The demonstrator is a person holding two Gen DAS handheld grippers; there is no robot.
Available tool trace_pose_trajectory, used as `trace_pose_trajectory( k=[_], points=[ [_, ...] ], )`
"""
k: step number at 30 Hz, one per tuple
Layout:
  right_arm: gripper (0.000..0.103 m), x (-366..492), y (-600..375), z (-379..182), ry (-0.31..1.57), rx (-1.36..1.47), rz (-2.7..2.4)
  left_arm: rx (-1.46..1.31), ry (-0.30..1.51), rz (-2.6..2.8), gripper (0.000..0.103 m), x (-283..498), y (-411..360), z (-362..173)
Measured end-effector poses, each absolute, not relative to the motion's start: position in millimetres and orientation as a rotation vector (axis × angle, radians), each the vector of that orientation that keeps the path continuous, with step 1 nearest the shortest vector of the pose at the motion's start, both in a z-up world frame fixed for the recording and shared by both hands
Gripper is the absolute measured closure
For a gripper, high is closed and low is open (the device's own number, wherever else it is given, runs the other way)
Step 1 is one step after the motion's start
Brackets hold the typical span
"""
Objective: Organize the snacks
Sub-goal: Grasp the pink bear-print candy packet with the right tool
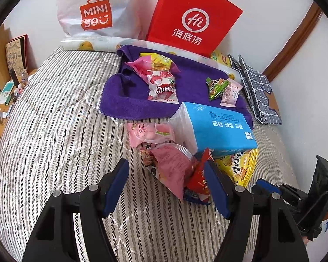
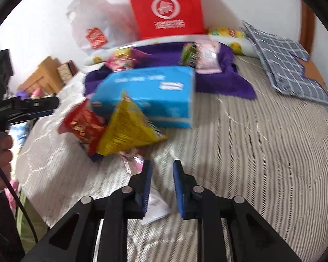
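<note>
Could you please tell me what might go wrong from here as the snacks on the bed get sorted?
1. The blue tissue pack rests partly on the yellow snack bag; pulling that bag could tip the pack.
2. The red snack packet and pink packet overlap between the open left gripper's fingers, so closing may catch both.
3. The right gripper is open over a small white wrapper, which could be overlooked.

A: What's showing here?
B: The right gripper (image 2: 162, 170) is hanging over the striped bedspread (image 2: 251, 152), jaws a little apart, nothing pinched. A yellow snack bag (image 2: 129, 128) is leaning against the blue tissue pack (image 2: 150, 93), red packet (image 2: 83, 124) right beside it.
</note>
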State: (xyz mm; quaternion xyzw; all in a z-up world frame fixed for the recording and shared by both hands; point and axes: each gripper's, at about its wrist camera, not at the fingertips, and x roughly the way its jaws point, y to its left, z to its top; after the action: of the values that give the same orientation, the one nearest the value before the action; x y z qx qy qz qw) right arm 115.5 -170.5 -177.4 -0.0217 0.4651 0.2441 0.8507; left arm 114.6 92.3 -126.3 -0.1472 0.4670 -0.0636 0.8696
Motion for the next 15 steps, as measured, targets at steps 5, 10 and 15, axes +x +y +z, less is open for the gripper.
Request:
trace_pose_trajectory(
  k=[5,10,15],
  points=[
    [0.07,118.7,-141.5,-195.0,1.007,-0.106,0.581,-0.316,0.972,-0.12,0.033,111.3,101.0,-126.3],
    [0.068,118.5,-124.5,-207.0,0.993,-0.152,0.549,-0.329,0.984,-0.098,0.033,110.2,114.6,-131.4],
    [0.085,108.3,-117.0,-206.8,0.976,-0.226,0.541,-0.349,0.995,-0.09,0.033,111.9,120.4,-137.2]
  ],
)
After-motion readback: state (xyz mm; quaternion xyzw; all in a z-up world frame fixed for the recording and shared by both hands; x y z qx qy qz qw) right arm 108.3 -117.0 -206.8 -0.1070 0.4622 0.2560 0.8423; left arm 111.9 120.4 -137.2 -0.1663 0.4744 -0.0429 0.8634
